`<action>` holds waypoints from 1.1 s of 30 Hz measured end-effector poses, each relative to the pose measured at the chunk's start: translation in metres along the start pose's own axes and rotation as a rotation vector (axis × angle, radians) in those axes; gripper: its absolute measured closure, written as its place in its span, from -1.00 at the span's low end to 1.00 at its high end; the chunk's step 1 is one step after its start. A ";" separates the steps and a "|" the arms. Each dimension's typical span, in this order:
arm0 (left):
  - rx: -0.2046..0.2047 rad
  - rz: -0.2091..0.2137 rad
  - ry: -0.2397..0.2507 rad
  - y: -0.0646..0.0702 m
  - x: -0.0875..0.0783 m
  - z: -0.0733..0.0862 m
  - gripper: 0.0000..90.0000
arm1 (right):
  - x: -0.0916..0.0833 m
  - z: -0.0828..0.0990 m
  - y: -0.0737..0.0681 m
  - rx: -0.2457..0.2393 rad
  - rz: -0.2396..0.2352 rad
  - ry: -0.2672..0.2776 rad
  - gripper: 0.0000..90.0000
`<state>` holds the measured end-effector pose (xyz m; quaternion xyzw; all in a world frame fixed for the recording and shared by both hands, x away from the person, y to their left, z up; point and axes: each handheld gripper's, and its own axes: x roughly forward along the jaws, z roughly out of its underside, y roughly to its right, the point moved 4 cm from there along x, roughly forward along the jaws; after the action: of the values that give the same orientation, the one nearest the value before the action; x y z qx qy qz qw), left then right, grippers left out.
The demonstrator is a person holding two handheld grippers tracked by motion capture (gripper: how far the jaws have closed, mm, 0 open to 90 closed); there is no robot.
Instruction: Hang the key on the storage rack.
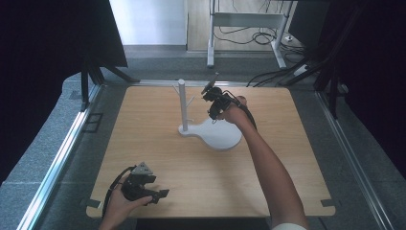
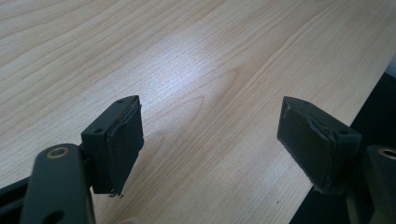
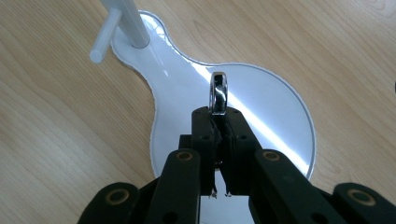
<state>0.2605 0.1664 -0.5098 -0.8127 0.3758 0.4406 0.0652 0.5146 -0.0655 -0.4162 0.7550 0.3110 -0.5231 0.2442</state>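
Observation:
A white stand [image 1: 218, 134] with a flat rounded base and an upright post [image 1: 182, 103] with side pegs sits mid-table. My right gripper [image 1: 212, 101] hovers above the base, just right of the post, shut on a shiny silver ring [image 3: 218, 92] that sticks up edge-on from between its jaws. Below it lie the white base [image 3: 196, 88] and the foot of the post [image 3: 126, 21] with one peg. My left gripper [image 1: 155, 195] rests low at the table's near-left edge, jaws wide apart, with bare wood between its pads [image 2: 122, 144].
The wooden table [image 1: 143, 143] ends close to my left gripper at the near edge [image 2: 355, 112]. Dark curtains flank both sides. A metal frame and cables [image 1: 249, 28] lie on the floor beyond the far edge.

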 end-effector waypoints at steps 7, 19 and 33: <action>-0.002 0.001 0.004 0.000 -0.001 0.000 -0.49 | -0.002 -0.008 0.001 -0.003 0.002 0.007 0.88; 0.000 0.005 0.005 0.001 -0.001 0.000 -0.49 | -0.006 -0.021 0.000 -0.004 0.008 0.021 0.88; -0.002 0.007 0.011 0.001 -0.003 0.000 -0.49 | -0.002 -0.037 0.001 0.000 0.015 0.023 0.88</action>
<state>0.2593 0.1671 -0.5072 -0.8138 0.3786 0.4366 0.0607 0.5382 -0.0405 -0.4021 0.7632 0.3080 -0.5126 0.2448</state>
